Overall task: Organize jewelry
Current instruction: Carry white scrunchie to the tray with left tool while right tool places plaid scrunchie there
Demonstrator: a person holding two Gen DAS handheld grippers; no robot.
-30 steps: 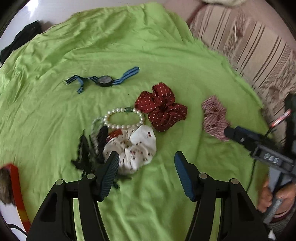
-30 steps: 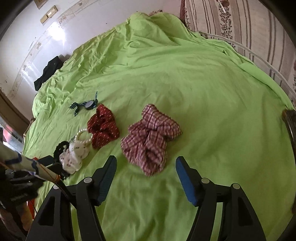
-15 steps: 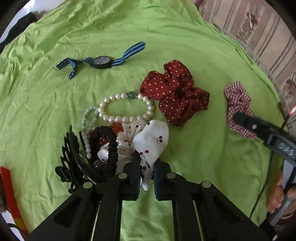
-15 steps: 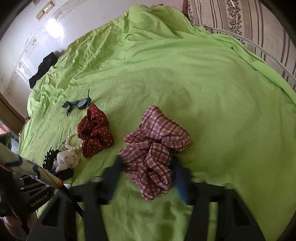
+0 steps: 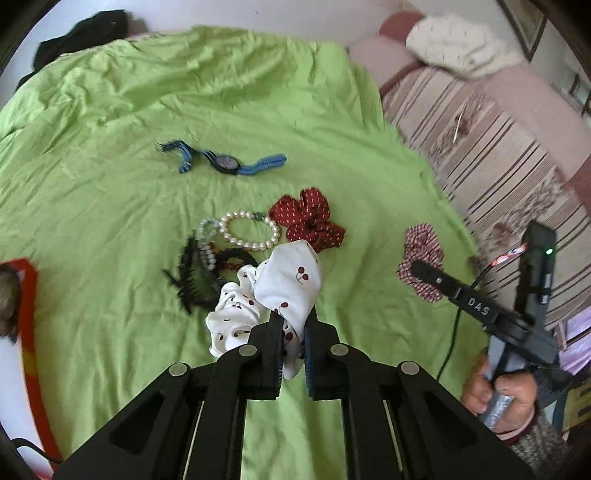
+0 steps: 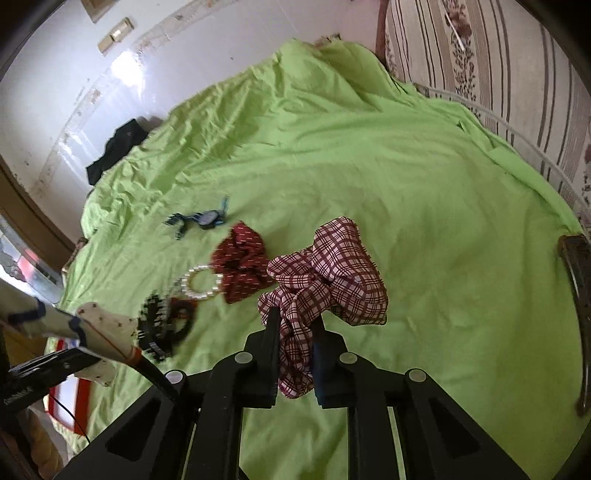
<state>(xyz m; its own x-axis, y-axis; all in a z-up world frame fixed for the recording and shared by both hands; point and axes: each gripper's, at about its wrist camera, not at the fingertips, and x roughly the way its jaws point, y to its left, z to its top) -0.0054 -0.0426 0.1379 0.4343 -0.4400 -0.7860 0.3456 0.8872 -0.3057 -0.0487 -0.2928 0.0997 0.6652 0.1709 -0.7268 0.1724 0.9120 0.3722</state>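
Observation:
My left gripper (image 5: 293, 317) is shut on a white cherry-print scrunchie (image 5: 284, 291), lifted a little off the green sheet (image 5: 147, 110). My right gripper (image 6: 295, 321) has its jaws closing on a red-and-white plaid scrunchie (image 6: 328, 280); the fabric is pinched between the pads and raised. On the sheet lie a dark red dotted scrunchie (image 5: 308, 221), a pearl bracelet (image 5: 249, 230), a black claw clip (image 5: 192, 280) beside a dark hair tie, and a blue-strapped watch (image 5: 225, 162) farther back.
A striped sofa (image 5: 498, 129) borders the sheet on the right. A black cloth (image 5: 81, 33) lies at the sheet's far corner, and a red-edged object (image 5: 26, 332) sits at the left. A person's hand (image 5: 498, 391) grips the right tool's handle.
Both grippers went from open to shut, the left on the white scrunchie, the right on the plaid one. Both have since risen, lifting the scrunchies off the sheet.

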